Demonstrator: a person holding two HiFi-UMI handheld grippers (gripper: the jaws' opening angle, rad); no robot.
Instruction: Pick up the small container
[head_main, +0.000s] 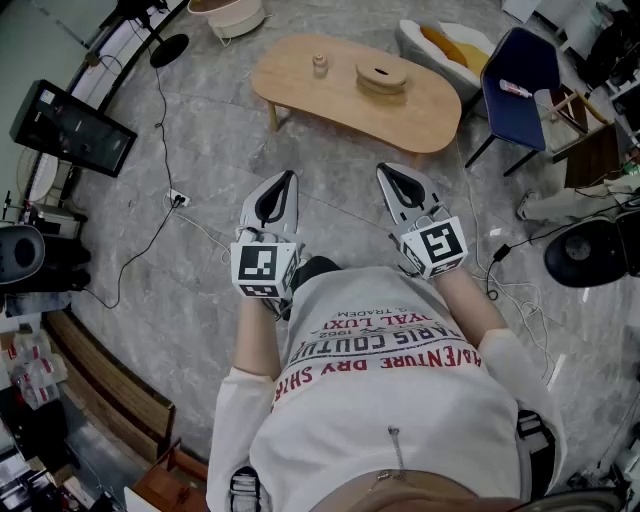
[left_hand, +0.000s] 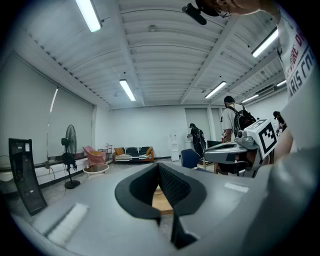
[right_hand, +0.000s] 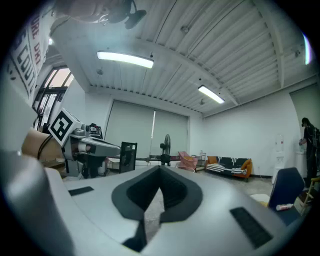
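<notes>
Wooden table holds small tan container; left gripper and right gripper closed.

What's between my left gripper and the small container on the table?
In the head view, only bare grey floor and the wooden table's near edge lie between the left gripper and the small container.

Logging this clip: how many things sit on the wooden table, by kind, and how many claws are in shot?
Small container: 1
Round wooden item: 1
Claws: 2 (left claw, right claw; both shut, nothing held)
Total: 4
</notes>
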